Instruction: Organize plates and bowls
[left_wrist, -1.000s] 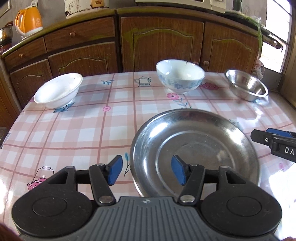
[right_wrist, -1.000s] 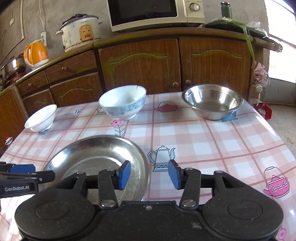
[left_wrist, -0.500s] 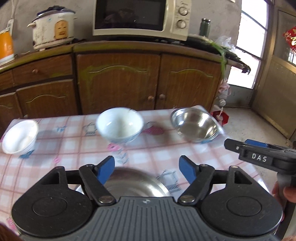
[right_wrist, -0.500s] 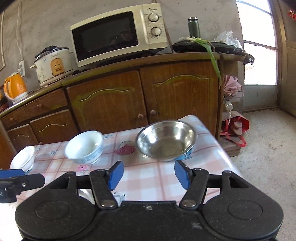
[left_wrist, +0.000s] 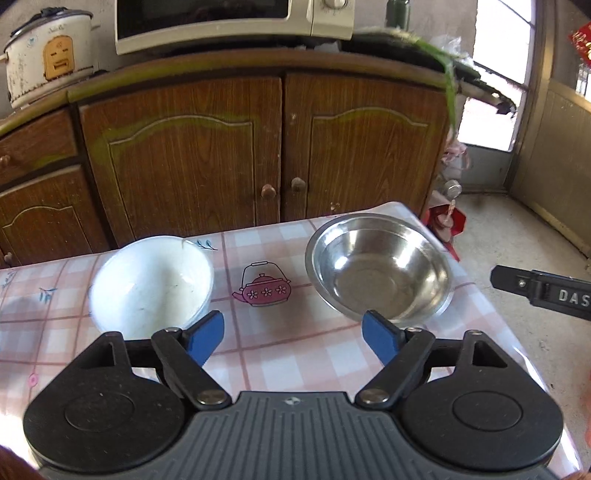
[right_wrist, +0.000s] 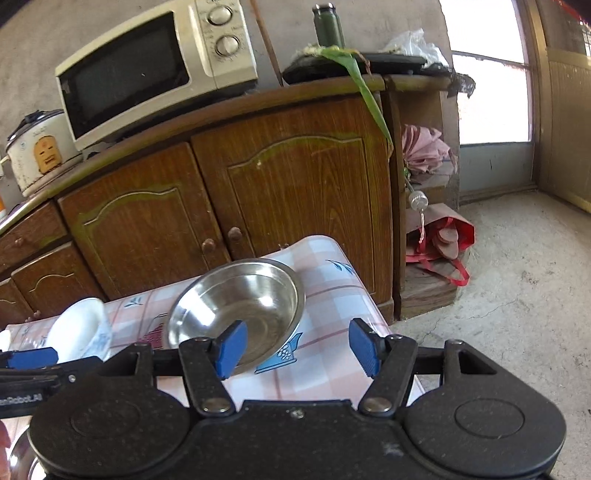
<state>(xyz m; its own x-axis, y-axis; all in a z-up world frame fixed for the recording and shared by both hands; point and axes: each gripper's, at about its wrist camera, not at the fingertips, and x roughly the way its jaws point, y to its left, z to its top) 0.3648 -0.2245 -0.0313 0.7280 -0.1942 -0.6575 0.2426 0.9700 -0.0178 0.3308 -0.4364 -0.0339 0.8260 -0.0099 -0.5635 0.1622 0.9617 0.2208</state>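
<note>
Black left gripper (left_wrist: 293, 338); blue pads; silver pivot screws; ribbed grey housing.

Daylight enters from the window (left_wrist: 498, 74) at the far right, which is burnt out white. Glare lies on the steel bowl (left_wrist: 380, 266) and the near table (left_wrist: 295, 350) edge. The white bowl (left_wrist: 151, 284) looks slightly blurred. Edges bend strongly; corners are dark.
</note>
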